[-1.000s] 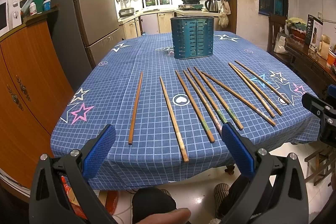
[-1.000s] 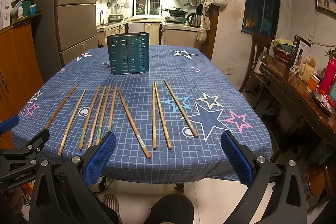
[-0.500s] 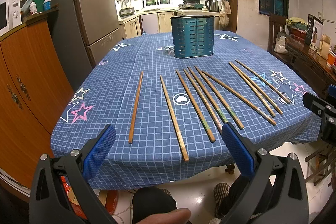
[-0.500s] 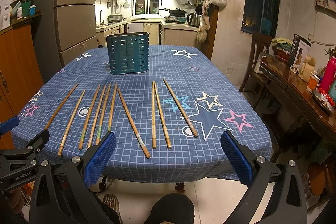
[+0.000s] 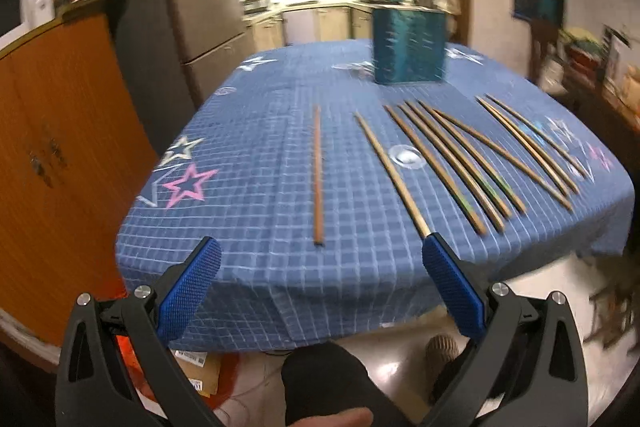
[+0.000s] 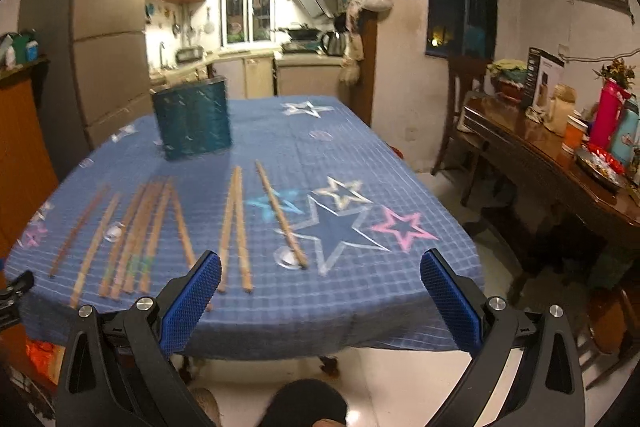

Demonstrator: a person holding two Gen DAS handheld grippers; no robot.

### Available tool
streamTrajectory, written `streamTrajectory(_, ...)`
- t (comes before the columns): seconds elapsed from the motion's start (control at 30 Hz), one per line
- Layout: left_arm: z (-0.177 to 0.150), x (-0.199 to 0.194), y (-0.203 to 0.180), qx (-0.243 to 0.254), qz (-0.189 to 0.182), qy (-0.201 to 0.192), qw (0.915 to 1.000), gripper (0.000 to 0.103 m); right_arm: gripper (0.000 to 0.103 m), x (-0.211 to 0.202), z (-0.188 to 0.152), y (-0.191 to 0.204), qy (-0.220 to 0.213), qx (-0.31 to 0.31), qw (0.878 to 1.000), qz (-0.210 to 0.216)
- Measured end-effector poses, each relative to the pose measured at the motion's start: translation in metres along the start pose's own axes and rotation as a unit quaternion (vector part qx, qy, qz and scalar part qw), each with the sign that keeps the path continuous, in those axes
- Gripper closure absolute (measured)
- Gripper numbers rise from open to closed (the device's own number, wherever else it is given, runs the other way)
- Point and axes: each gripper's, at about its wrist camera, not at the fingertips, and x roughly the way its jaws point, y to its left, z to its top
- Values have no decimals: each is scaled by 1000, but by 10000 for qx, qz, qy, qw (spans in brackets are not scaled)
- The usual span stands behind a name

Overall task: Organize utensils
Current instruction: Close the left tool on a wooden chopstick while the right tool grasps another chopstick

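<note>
Left wrist view: long brown wooden chopsticks (image 5: 404,175) flat on tablecloth (image 5: 260,155).

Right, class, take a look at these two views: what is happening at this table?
A person holds a gripper in each hand at the near edge of a table with a blue cloth. The left gripper and the right gripper are both open and hold nothing. Nine wooden chopsticks lie loose in a row on the cloth, and the teal utensil holder stands upright behind them. No chopstick has been picked up yet.
</note>
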Motion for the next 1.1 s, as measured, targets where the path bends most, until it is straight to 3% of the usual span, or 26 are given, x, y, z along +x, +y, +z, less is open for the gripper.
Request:
streamTrajectory(0.1, -8, 1, -1, 158, -145, -67, 9997, 8, 3, 6, -7, -18, 115, 161, 9998, -26)
streamTrajectory(0.2, -12, 13, 9, -49, -299, 89, 9995, 26, 3, 8, -15, -31, 160, 311, 9994, -3)
streamTrajectory(0.33, -17, 24, 24, -198, -202, 145, 9995, 32, 3, 13, -25, -41, 260, 403, 9989, 12)
streamTrajectory(0.57, -17, 36, 21, -157, -374, 187, 9990, 55, 3, 19, -30, -40, 378, 246, 9990, 66)
streamTrajectory(0.7, -14, 47, 14, -134, -471, 233, 9985, 75, 3, 19, -27, -39, 389, 177, 9986, 318)
streamTrajectory(0.83, -11, 53, 11, -51, -509, 139, 9986, 84, 6, 20, -23, -36, 327, 143, 9982, 476)
streamTrajectory(0.93, -8, 56, 6, 45, -562, 101, 9984, 86, 15, 26, -23, -30, 384, 90, 9969, 674)
streamTrajectory(1.0, -8, 57, 3, 101, -563, 49, 9984, 86, 39, 28, -24, -22, 409, -79, 9959, 809)
streamTrajectory(1.1, -7, 58, 3, 35, -609, -8, 9981, 86, 64, 32, -26, -1, 439, -476, 9916, 1119)
